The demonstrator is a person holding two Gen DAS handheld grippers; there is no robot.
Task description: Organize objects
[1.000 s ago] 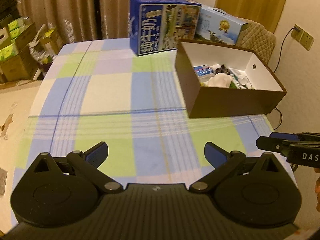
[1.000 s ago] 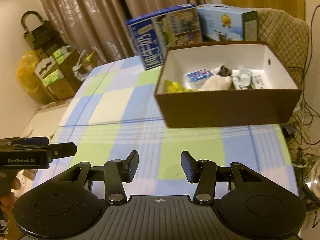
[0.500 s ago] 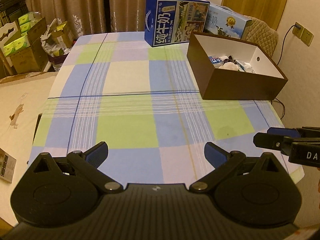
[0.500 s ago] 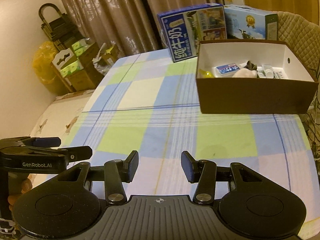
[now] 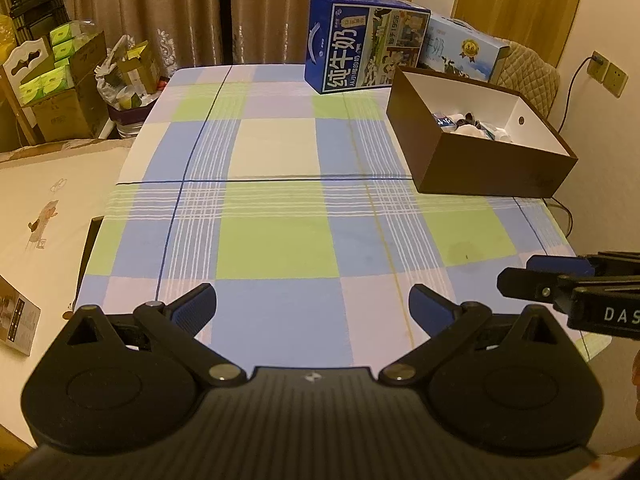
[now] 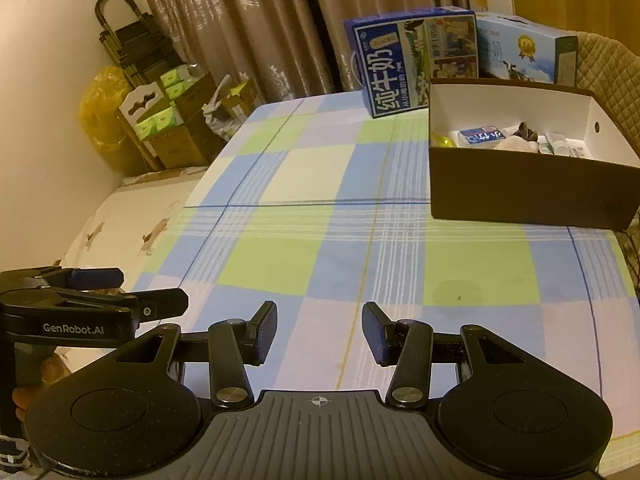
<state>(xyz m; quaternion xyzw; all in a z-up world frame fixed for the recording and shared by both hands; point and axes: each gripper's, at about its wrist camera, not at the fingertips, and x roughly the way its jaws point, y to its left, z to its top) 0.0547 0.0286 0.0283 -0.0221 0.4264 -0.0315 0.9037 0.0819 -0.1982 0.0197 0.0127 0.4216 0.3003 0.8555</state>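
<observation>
A brown box (image 5: 480, 168) with a white inside stands at the far right of the checked tablecloth (image 5: 280, 240). In the right wrist view the brown box (image 6: 520, 192) holds a small blue-and-white carton (image 6: 480, 136), a white soft item (image 6: 516, 144), something yellow (image 6: 442, 140) and tubes (image 6: 560, 146). My left gripper (image 5: 312, 304) hovers wide open over the near table edge, nothing between its fingers. My right gripper (image 6: 320, 328) is open with a narrower gap, also empty, well short of the box. Each gripper shows from the side in the other's view: right gripper (image 5: 540, 280), left gripper (image 6: 100, 292).
A blue milk case (image 5: 360, 64) and a paler case (image 5: 460, 52) stand at the table's far edge behind the brown box. A quilted chair (image 5: 532, 76) is beyond them. Cardboard boxes (image 5: 64, 92) crowd the floor at left, beside a cream bed cover (image 5: 48, 208). A wall socket (image 5: 608, 72) has a cable.
Both grippers have drawn back toward the near table edge, so the brown box now lies farther off. Neither gripper's jaws changed their opening.
</observation>
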